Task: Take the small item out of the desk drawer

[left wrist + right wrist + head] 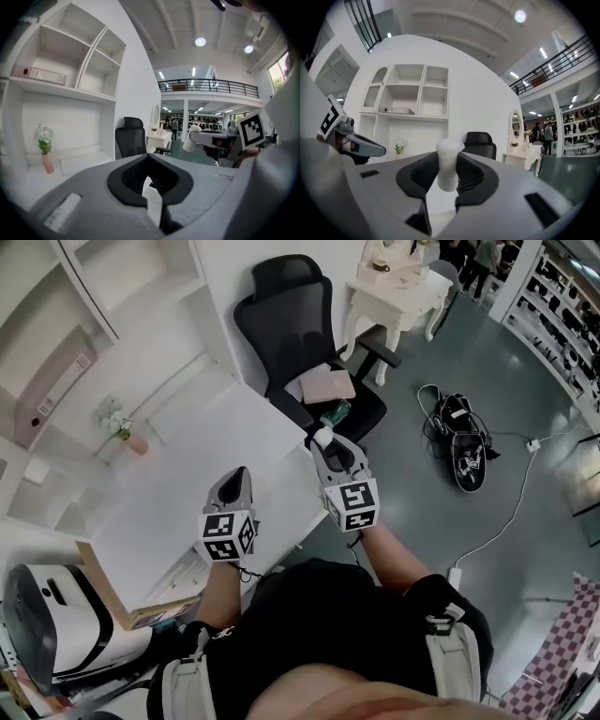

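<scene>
Right claw [449, 157]: we pinch the small white waisted plastic piece [449, 172] at its middle.
Left claw [148, 157]: jaws together, empty.
Handling: likely light, stiff, slippery.

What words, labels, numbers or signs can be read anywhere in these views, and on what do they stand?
No text is readable in any view.
Pale flat box on the white wall shelf: its label is too blurred to read.
Left marker cube and right marker cube: black-and-white square patterns only, no letters or digits.
</scene>
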`<state>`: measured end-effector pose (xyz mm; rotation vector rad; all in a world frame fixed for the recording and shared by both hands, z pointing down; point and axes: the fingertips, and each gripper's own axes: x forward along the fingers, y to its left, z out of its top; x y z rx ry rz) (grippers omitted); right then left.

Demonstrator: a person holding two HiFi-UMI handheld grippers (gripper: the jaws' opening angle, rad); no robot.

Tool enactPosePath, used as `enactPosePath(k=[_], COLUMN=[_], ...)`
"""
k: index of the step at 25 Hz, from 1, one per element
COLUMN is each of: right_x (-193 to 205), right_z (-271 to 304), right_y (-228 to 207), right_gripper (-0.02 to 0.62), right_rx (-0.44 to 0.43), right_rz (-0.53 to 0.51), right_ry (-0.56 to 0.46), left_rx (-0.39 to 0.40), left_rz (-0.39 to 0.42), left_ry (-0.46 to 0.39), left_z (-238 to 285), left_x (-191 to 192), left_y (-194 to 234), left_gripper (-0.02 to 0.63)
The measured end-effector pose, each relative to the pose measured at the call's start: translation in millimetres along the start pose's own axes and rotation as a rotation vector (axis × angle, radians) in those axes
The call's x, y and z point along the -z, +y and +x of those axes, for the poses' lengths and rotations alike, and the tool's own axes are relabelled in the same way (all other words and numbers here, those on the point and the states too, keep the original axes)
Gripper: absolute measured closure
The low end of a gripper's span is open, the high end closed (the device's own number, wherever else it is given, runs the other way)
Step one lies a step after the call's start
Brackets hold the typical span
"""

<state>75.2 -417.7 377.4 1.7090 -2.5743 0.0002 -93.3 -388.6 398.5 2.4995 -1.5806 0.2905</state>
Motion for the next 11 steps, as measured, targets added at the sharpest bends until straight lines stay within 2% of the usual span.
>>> enactPosePath(k=[11], right_x=[22], right_z=[-4], right_y=[15], right_gripper=[0.483], right_rx=[-0.024], right_rz=[0.039], right_ry=[0.048], left_rx=[0.007], left_rz=[-0.017], left_ry=[0.032], left_z=[-2], left_x=[15], left_y=[1], left_gripper=[0.594])
